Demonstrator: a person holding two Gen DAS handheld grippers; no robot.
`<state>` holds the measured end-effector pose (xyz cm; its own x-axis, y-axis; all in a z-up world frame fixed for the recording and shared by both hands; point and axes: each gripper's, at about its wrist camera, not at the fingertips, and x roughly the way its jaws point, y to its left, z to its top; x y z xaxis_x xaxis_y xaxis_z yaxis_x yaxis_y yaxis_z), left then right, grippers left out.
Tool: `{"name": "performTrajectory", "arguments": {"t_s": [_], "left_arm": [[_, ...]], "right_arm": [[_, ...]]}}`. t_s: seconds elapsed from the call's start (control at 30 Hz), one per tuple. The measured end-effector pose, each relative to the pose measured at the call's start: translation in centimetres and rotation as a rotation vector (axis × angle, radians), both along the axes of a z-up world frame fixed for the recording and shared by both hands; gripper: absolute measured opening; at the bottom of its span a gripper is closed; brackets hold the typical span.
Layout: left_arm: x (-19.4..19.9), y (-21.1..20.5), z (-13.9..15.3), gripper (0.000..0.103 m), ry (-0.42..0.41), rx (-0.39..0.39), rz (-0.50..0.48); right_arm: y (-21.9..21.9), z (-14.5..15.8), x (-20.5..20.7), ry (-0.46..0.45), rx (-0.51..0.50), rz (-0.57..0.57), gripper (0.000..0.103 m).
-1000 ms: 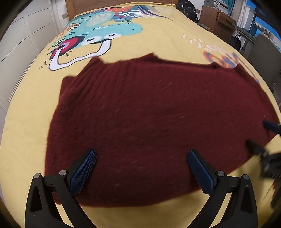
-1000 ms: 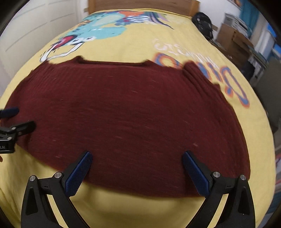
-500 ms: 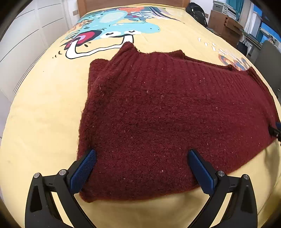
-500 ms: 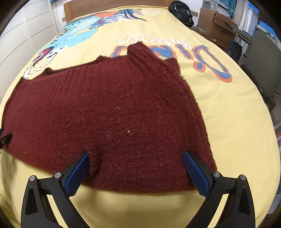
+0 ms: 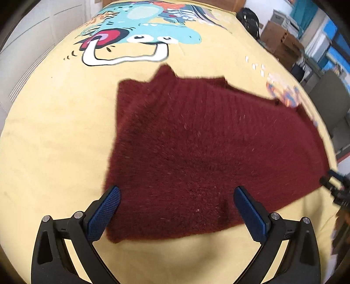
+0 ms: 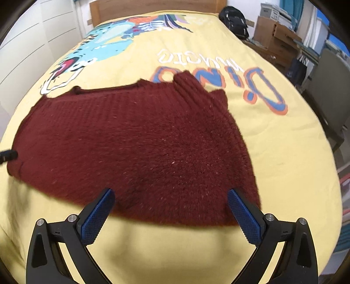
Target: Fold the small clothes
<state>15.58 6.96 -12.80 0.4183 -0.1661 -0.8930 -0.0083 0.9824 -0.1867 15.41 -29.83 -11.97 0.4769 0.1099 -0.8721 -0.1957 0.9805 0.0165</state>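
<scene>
A dark red knitted sweater (image 5: 207, 148) lies flat on the yellow bedspread (image 5: 54, 142), folded into a broad strip. It also shows in the right wrist view (image 6: 142, 144). My left gripper (image 5: 177, 207) is open and empty, its blue pads over the sweater's near left corner. My right gripper (image 6: 170, 209) is open and empty over the sweater's near right corner. The right gripper's tip shows at the far right of the left wrist view (image 5: 334, 185). The left gripper's tip shows at the left edge of the right wrist view (image 6: 7, 155).
The bedspread carries a cartoon dinosaur print (image 5: 142, 37) and coloured lettering (image 6: 218, 76). White wardrobe doors (image 6: 32, 32) stand on the left. Cardboard boxes (image 6: 275, 28), a black bag (image 6: 234, 17) and a grey chair (image 6: 328, 87) stand to the right of the bed.
Both grippers have pulled back toward the near edge and a little higher. The sweater lies as before, and both grippers stay open.
</scene>
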Motion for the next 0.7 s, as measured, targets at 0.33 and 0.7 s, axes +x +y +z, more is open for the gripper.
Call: {"name": "performTrajectory", "arguments": {"t_s": [0.33,0.7], "left_arm": [[0.4,5.0,-1.7,0.102,0.093,-0.032,0.103],[1.7,3.3,-5.1,0.094,0.135,-0.187,0.089]], "right_arm": [[-0.2,-1.1,-3.2,0.025,-0.058,-0.006,0.103],[-1.7,-2.0,-4.6,0.101,-0.005,-0.079,0.103]]}}
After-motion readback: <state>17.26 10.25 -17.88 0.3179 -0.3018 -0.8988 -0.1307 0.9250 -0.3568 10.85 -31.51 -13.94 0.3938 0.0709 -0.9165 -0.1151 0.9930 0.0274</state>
